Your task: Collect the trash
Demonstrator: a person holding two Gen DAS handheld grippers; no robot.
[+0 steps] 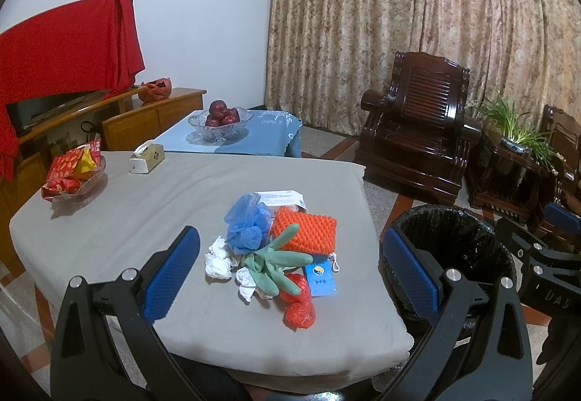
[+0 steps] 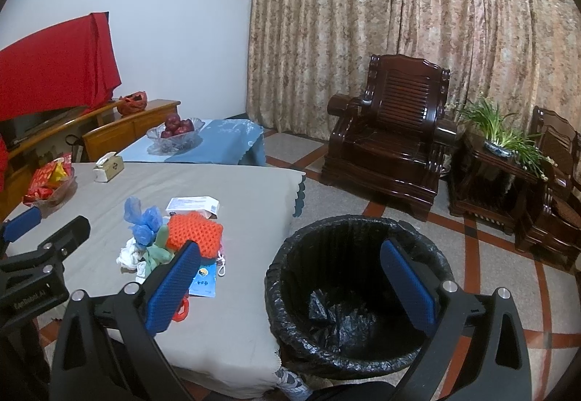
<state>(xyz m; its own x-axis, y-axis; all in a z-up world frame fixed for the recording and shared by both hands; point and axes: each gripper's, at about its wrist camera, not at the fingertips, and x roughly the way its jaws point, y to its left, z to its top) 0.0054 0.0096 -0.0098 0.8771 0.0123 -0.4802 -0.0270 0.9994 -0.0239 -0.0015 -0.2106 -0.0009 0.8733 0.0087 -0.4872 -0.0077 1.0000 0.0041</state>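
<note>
A pile of trash lies on the grey-covered table (image 1: pixel 109 219): a blue plastic bag (image 1: pixel 247 223), an orange foam net (image 1: pixel 305 230), a green rubber glove (image 1: pixel 279 263), white crumpled tissues (image 1: pixel 218 257), a red plastic bag (image 1: pixel 299 306), a blue card (image 1: pixel 319 279) and a white box (image 1: pixel 279 199). My left gripper (image 1: pixel 290 277) is open and empty, held above the pile. My right gripper (image 2: pixel 290 288) is open and empty, above the near rim of the black-lined trash bin (image 2: pixel 359 295), which stands on the floor right of the table. The pile also shows in the right wrist view (image 2: pixel 174 241).
A tissue box (image 1: pixel 147 157) and a glass dish of red snack packets (image 1: pixel 72 175) stand at the table's far left. Behind is a blue-covered table with an apple bowl (image 1: pixel 221 119). A dark wooden armchair (image 2: pixel 388 143), side table with plant (image 2: pixel 504 143) and curtains fill the right.
</note>
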